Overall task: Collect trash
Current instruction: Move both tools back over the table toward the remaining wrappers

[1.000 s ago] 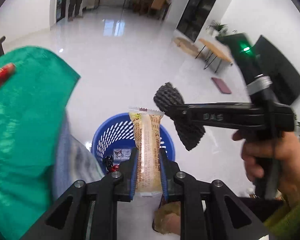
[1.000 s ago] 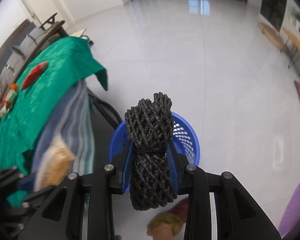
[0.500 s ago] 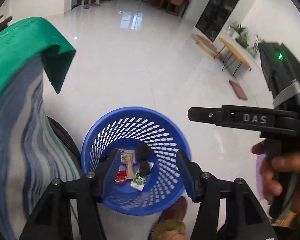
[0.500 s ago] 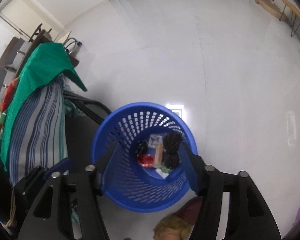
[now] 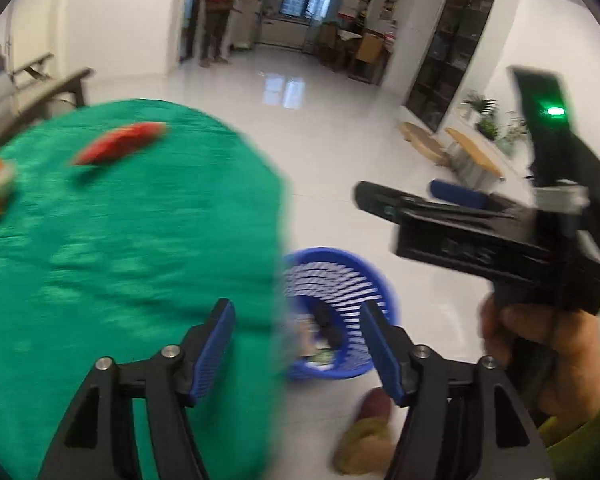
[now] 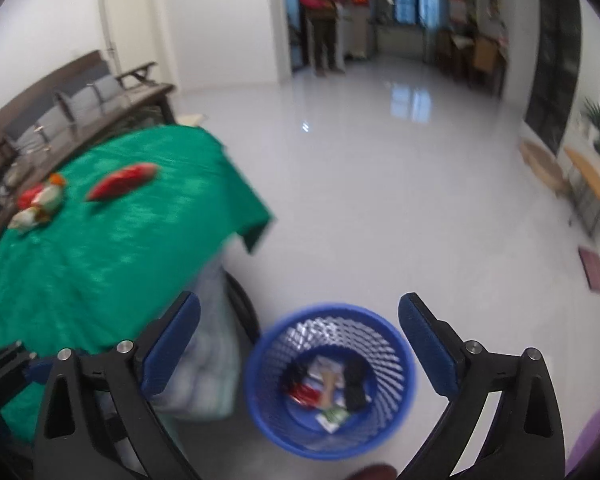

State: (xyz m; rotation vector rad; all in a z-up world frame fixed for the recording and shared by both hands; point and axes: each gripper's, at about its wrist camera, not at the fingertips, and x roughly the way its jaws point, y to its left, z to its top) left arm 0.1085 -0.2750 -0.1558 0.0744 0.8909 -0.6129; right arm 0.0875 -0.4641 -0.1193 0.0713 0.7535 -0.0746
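The left gripper (image 5: 296, 340) is spread wide with nothing between its blue-padded fingers (image 5: 214, 346), hanging over the edge of the green tablecloth (image 5: 120, 240) with the blue mesh wastebasket (image 5: 374, 292) showing through the gap on the floor below. The right gripper (image 6: 300, 344) is likewise wide apart and carries nothing; in its own view the wastebasket (image 6: 400, 344) sits on the white tiled floor (image 6: 400, 200) directly under the gap, just beside the draped table.

Inside the basket lie the collected pieces: a black netted bundle (image 6: 355, 385), a tan snack wrapper (image 6: 329, 385), a red packet (image 6: 305, 392) and a small green-and-white sachet (image 6: 333, 416), all resting on the bottom close together.

On the tablecloth (image 6: 112, 248) a red wrapper (image 6: 122, 181) lies alone toward the far side, well apart from the basket, and a small cluster of crumpled red, orange and white wrappers (image 6: 40, 204) sits near the cloth's left edge. In the left view the red wrapper (image 5: 118, 145) appears blurred.

The person's right hand (image 5: 540, 344) grips the black handle of the right device, seen from the side in the left view.
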